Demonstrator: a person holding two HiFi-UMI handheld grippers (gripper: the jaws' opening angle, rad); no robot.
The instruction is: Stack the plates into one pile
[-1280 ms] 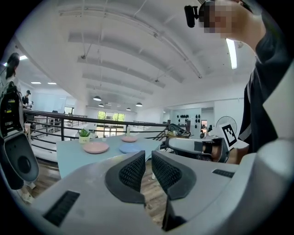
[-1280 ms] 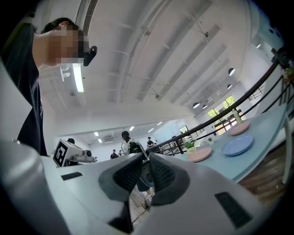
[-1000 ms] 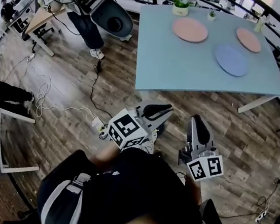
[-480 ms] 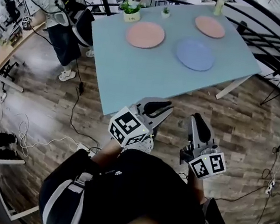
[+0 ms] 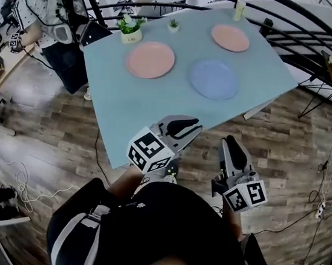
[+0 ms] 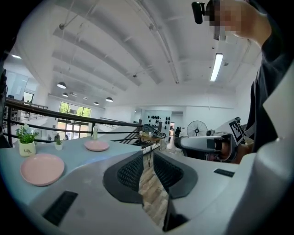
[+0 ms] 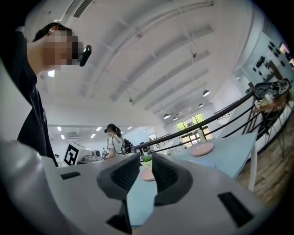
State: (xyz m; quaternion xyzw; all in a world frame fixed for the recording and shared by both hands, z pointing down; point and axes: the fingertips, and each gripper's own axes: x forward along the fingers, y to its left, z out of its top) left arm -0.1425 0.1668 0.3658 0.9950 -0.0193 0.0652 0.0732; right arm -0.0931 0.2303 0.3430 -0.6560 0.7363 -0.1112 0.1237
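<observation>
Approach phase; stacking not yet begun.

- Light blue rectangular desk (image 5: pixel 157 106): a second ago it sat far off at the top of the head view. Now its near corner lies just ahead of both grippers, so the person has closed in on it.
- Plates, all three flat on the desk and well apart, no pile started:
  - round pink plate (image 5: pixel 150 59) near the small potted plant (image 5: pixel 130 28)
  - round blue plate (image 5: pixel 214 79) in the middle
  - second round pink plate (image 5: pixel 230 38) at the far edge
- Left hand-held gripper (image 5: pixel 186 124): held about level, short of the desk. Its jaws have just been opening and stand slightly spread. Nothing is between them, and wood floor shows through the gap.
- Right hand-held gripper (image 5: pixel 230 144): jaws also a little apart and empty, with the desk top seen between them.

Judgement: reach is nearly sufficient. Next comes picking a first plate, probably the blue one, since it lies nearest.
</observation>
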